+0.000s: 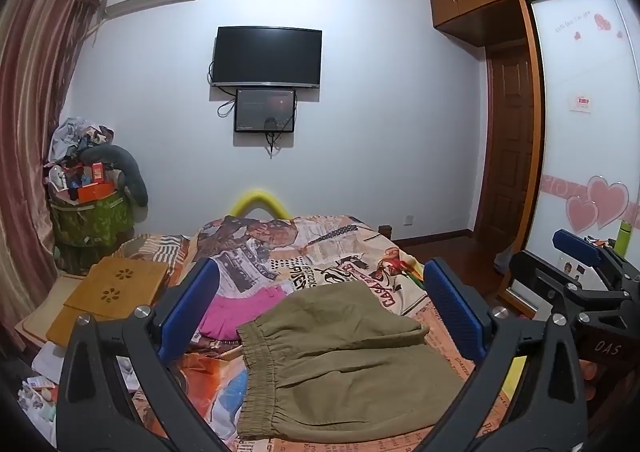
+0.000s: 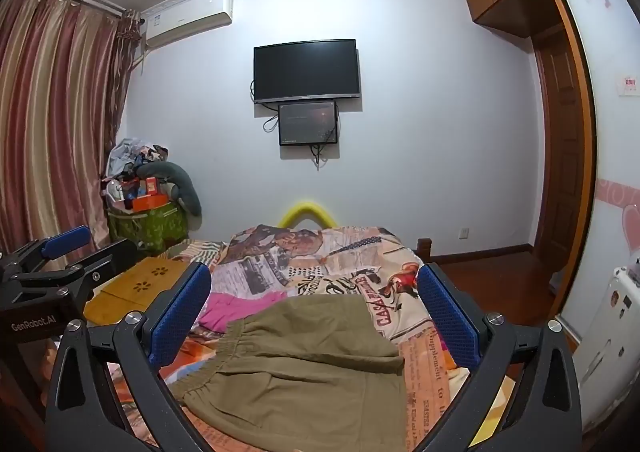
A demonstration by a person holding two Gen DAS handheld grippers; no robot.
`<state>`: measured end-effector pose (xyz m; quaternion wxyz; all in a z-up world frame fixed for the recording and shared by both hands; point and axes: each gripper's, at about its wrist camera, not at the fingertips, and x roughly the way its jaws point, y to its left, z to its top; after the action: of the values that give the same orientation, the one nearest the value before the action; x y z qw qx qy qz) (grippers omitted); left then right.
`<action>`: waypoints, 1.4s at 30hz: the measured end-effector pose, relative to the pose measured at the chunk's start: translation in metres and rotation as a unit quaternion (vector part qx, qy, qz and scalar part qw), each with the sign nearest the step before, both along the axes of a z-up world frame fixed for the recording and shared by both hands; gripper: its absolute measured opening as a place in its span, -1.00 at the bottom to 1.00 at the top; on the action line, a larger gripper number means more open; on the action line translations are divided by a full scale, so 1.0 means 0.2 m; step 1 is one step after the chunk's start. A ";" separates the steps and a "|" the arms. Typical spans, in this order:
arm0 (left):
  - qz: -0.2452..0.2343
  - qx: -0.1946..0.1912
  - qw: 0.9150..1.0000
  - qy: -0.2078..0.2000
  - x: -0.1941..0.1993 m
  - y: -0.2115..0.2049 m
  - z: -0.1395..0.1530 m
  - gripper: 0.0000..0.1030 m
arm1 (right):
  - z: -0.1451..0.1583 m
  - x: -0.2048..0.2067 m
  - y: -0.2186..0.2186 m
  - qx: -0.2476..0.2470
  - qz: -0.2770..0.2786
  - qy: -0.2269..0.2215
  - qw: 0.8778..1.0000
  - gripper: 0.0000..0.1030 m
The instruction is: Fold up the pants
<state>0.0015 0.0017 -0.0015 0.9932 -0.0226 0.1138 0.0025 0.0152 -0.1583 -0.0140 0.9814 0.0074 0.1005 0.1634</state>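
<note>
Olive-khaki pants lie folded in a flat stack on the patterned bedspread, the elastic waistband facing left. My left gripper hangs open above them, its blue pads wide apart and nothing between them. My right gripper is open in the same way above the same pants, holding nothing. Each view catches the other gripper at its edge: the right gripper at the right side, the left gripper at the left side.
A pink garment lies just behind the pants. A wooden lap tray sits at the bed's left. A heaped green basket stands by the curtain. A wardrobe lines the right wall. A TV hangs ahead.
</note>
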 end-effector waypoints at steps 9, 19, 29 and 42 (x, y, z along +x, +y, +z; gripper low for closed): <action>-0.001 0.000 1.000 -0.001 -0.01 0.00 0.00 1.00 | -0.01 0.00 0.00 0.000 0.000 0.001 1.000 0.99; 0.000 0.000 1.000 0.001 -0.01 0.00 0.00 1.00 | 0.00 0.00 0.00 0.000 0.000 0.002 1.000 0.99; 0.000 0.000 1.000 0.002 0.00 0.00 0.00 1.00 | -0.01 0.00 0.00 0.001 -0.001 0.001 1.000 0.99; 0.001 0.004 1.000 0.002 0.00 -0.01 -0.01 1.00 | -0.02 0.01 0.00 0.003 -0.001 0.002 1.000 0.99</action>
<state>0.0010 0.0001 -0.0027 0.9931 -0.0191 0.1158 0.0037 0.0178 -0.1589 -0.0188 0.9812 0.0104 0.1025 0.1630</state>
